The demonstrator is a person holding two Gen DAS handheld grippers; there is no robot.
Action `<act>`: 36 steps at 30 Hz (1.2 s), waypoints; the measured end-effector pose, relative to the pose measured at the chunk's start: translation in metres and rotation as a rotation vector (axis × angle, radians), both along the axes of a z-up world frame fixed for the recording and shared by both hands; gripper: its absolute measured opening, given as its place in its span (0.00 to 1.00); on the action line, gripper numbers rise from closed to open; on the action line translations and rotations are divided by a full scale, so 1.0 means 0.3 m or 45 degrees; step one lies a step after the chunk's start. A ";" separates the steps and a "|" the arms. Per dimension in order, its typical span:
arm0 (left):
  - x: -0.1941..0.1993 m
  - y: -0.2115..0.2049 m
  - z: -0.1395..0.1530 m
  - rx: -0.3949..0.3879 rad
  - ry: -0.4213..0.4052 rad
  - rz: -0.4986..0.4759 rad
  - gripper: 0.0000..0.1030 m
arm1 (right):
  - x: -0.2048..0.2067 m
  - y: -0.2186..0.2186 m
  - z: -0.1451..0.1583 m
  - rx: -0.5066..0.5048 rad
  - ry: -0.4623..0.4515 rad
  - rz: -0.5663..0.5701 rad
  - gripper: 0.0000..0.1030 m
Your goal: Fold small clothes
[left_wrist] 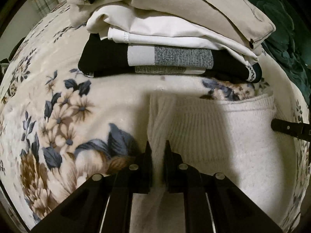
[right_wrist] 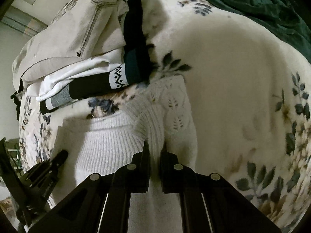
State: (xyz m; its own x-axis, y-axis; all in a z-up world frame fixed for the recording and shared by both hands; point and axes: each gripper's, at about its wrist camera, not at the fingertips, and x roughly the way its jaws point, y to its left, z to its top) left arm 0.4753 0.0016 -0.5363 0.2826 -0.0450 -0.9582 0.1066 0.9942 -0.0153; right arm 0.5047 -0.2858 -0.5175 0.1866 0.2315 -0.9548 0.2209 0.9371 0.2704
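Note:
A white ribbed knit sweater [left_wrist: 213, 128] lies on the floral blanket [left_wrist: 68, 101]. My left gripper [left_wrist: 157, 147] is shut on a fold of the sweater at its left edge. My right gripper [right_wrist: 155, 145] is shut on the sweater [right_wrist: 108, 141] near its right side, beside a part with leaf-pattern knit. The right gripper's finger shows at the right edge of the left wrist view [left_wrist: 287, 129]. The left gripper shows at lower left in the right wrist view [right_wrist: 48, 167].
A stack of folded clothes [left_wrist: 165, 38] sits just beyond the sweater: beige, white, and black-grey-white pieces. It also shows in the right wrist view [right_wrist: 77, 62]. A dark green cloth [right_wrist: 262, 7] lies at the far right. The floral blanket [right_wrist: 243, 97] spreads to the right.

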 end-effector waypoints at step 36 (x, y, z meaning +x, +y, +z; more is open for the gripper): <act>-0.179 0.277 0.029 -0.447 0.152 0.270 0.06 | -0.335 -0.111 -0.020 0.255 0.111 -0.163 0.07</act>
State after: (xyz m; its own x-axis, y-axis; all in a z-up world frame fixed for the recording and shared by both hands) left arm 0.4217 0.0847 -0.5276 0.2089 -0.3272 -0.9216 -0.1224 0.9262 -0.3566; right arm 0.4041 -0.3190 -0.5233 0.1452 0.3978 -0.9059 0.3649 0.8295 0.4227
